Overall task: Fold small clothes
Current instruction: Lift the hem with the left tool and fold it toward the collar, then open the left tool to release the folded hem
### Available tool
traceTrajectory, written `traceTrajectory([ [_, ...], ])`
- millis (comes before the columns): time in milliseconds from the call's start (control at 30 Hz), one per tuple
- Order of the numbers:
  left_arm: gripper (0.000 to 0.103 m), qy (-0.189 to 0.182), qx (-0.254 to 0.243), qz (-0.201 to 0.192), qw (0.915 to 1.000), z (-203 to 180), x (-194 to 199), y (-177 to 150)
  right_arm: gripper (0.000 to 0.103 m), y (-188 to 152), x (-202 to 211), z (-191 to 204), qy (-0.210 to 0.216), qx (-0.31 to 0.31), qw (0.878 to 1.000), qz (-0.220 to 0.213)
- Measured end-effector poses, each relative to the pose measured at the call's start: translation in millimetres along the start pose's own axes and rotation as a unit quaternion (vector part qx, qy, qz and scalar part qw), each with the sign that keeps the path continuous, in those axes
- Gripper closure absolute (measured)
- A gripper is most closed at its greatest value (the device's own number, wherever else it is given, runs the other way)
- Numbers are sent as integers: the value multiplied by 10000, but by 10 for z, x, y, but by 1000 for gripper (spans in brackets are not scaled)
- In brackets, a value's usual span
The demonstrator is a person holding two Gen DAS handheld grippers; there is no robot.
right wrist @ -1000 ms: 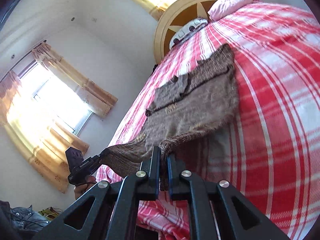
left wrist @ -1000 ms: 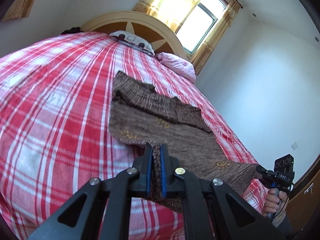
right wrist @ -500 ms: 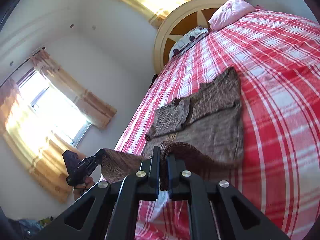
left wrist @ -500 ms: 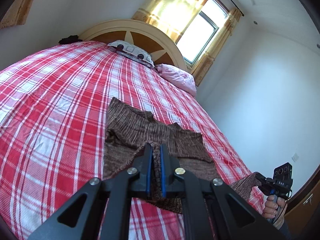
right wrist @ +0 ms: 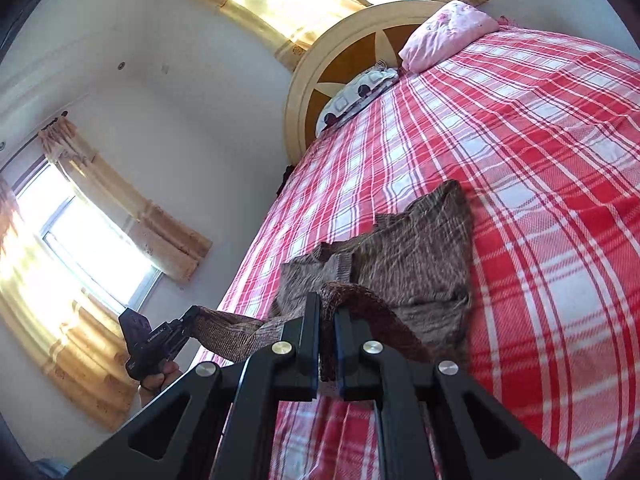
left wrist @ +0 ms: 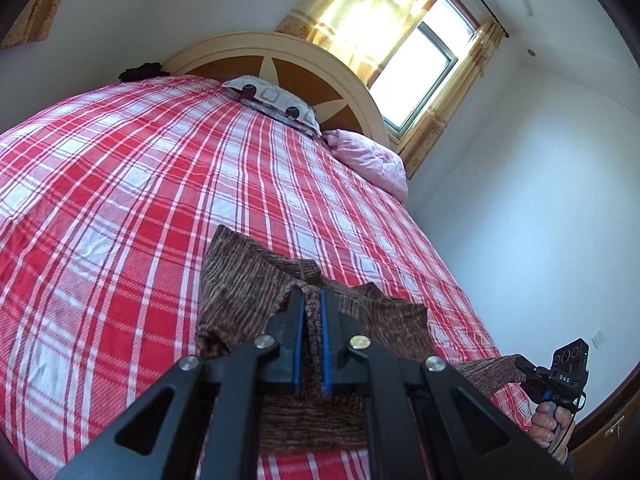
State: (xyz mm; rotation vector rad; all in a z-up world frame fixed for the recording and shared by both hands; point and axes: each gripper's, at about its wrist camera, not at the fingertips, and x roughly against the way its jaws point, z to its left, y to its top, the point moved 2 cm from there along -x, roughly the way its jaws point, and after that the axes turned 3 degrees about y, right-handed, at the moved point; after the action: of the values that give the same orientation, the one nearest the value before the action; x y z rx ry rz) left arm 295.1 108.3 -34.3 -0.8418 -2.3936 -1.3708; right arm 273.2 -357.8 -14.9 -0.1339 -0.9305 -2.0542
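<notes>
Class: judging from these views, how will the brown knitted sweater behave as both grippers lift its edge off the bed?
The brown knitted sweater is probably floppy: it sags between the left gripper and right gripper. Likely light, since thin pinches hold it. Its coarse knit probably resists slipping.

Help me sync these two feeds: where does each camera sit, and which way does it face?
Left wrist: on the left claw, facing up the bed to the headboard; its fingers pinch the sweater; the right claw and hand show at lower right.
Right wrist: on the right claw, facing the headboard; it pinches the sweater; the left claw and hand show at lower left.
Shared: bed, sweater, headboard, pink pillow.
</notes>
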Motion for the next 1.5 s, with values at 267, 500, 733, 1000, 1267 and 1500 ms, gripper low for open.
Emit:
traceTrajectory([
  [267,96,333,59,218,9992,146,-551,155,98,391,-506,-296,-204,-176,9995,138],
  [500,96,691,98,465,9965,357,-1051,224,97,715,-1066,-633,-489,-326,9977,341],
  [733,91,992,135,799,9918,499,-1431,212,97,854,-1521,-1072,-743,-702,9926,656],
  [1000,66,1100,912,547,9882,798,-1482,390,49,1033,-1620,-1489,-472,-1645,9848,298],
  [1267,39,1247,-475,855,9874,326,-1099,100,33,999,-1474,-1063,-418,-862,9942,491],
  [1500,29,2057,-2240,1497,9408,14,-1293,-219,33,639,-1820,-753,-307,-530,9853,1594],
])
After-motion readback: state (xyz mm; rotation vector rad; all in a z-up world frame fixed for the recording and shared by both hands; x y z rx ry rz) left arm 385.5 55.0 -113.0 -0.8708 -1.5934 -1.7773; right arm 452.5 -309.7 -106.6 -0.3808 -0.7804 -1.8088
